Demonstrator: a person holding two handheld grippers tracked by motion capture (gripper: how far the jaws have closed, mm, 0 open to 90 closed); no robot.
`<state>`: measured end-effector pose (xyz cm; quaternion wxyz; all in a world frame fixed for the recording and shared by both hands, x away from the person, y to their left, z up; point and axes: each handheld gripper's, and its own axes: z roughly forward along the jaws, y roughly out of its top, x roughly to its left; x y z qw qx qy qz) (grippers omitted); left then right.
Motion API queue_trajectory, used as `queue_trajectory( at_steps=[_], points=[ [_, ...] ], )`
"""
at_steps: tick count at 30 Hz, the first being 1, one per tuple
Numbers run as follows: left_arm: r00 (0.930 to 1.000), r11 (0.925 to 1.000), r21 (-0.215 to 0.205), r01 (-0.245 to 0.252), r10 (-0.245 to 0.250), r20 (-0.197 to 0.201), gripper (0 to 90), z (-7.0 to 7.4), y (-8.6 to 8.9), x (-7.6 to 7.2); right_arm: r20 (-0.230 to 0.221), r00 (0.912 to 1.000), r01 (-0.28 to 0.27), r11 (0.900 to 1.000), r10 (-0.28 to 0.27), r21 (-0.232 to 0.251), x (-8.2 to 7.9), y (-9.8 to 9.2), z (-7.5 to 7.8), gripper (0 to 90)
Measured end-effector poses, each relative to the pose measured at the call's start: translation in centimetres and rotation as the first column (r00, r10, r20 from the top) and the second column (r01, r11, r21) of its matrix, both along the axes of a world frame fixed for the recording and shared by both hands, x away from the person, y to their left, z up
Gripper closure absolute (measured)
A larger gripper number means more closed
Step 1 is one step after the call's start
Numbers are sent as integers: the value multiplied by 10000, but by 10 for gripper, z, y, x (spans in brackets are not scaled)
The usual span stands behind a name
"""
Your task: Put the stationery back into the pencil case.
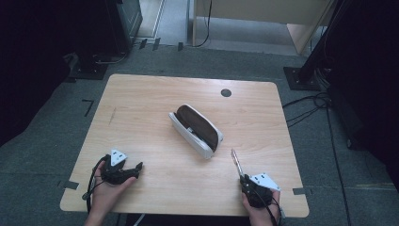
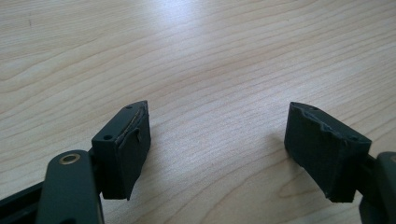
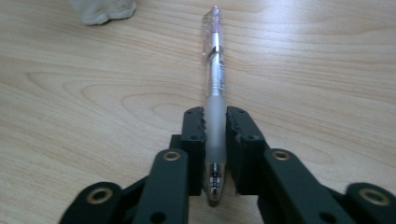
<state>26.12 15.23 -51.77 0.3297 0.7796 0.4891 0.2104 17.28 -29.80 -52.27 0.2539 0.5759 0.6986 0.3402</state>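
A clear pen (image 3: 215, 70) with a frosted grip lies pinched between the jaws of my right gripper (image 3: 215, 122), its tip end pointing away over the wood. In the high view that pen (image 1: 236, 163) sticks out from the right gripper (image 1: 243, 179) near the table's front right, aimed toward an open white pencil case (image 1: 195, 129) with a dark brown inside at the middle of the table. A corner of the case (image 3: 102, 9) shows at the top left of the right gripper view. My left gripper (image 2: 217, 140) stands open over bare wood, at the front left (image 1: 138, 168).
The wooden table (image 1: 141, 103) has a dark round cable hole (image 1: 226, 92) at its far right. Black stands and cables sit on the grey floor around it. Bare wood lies between the case and both hands.
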Motion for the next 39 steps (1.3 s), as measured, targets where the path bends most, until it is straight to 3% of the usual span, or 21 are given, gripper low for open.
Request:
queue_trajectory(
  at_steps=[2,3,13,25,33,37,39],
  points=[
    [10000,10000,-3,0,0,-2,229,0,0,0,4,9999,-116,9999,116,-46,-2,2,0,750],
    [10000,10000,-3,4,-4,-1,229,0,0,0,25,9999,-165,9998,165,-57,-3,1,0,792],
    [10000,10000,0,-8,8,10,233,0,0,0,-30,9996,-294,9987,296,408,-2,-6,3,818],
    [10000,10000,-11,-7,7,7,235,0,0,0,856,9953,-499,9979,462,413,6,-19,47,817],
    [10000,10000,-1,-3,3,6,235,0,0,0,1347,9824,-1391,9880,1291,671,18,-13,81,817],
    [10000,10000,14,4,-4,2,234,0,0,0,1515,9712,-2005,9741,1837,1046,28,-6,88,817],
    [10000,10000,1,2,-2,12,234,0,0,0,1575,9636,-2329,9676,2161,973,33,-1,92,817]
  ],
)
